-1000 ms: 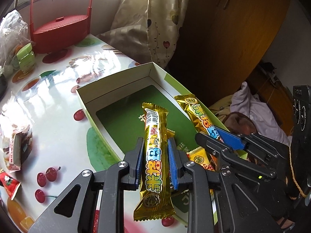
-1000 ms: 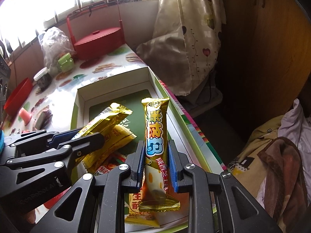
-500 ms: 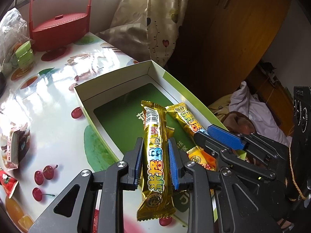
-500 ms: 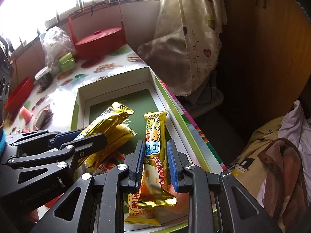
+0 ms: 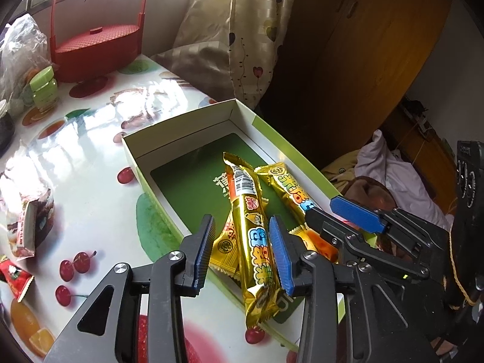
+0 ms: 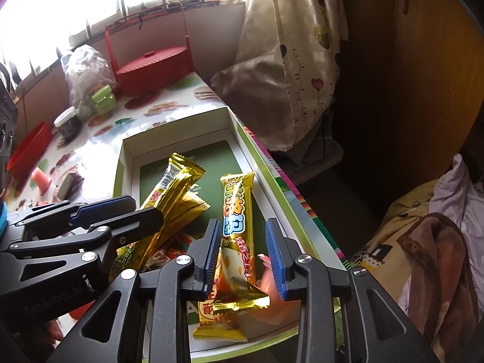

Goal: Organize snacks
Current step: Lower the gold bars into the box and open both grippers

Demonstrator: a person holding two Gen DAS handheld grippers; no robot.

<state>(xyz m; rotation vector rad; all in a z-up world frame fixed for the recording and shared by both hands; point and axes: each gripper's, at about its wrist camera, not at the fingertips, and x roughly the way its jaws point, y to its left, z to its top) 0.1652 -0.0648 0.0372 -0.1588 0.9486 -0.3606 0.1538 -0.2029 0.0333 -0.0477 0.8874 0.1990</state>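
A shallow green-and-white box lies on the fruit-print table. My left gripper hovers over its near end. Its jaws are opening, and a gold snack bar lies loose between them on other gold packets. My right gripper stands beside it, jaws also opening, with a gold bar with blue lettering between the pads and a gap on each side. That bar rests on packets in the box. Each gripper shows in the other's view: right, left.
A red handled basket, a green jar and a plastic bag stand at the far end. Loose snack packets lie at the left. A red tray sits far left. Curtain and clothes lie beyond the right table edge.
Both grippers have spread their jaws. The two gold bars they gripped have tipped down and now lie in the box. Neither hand has shifted.
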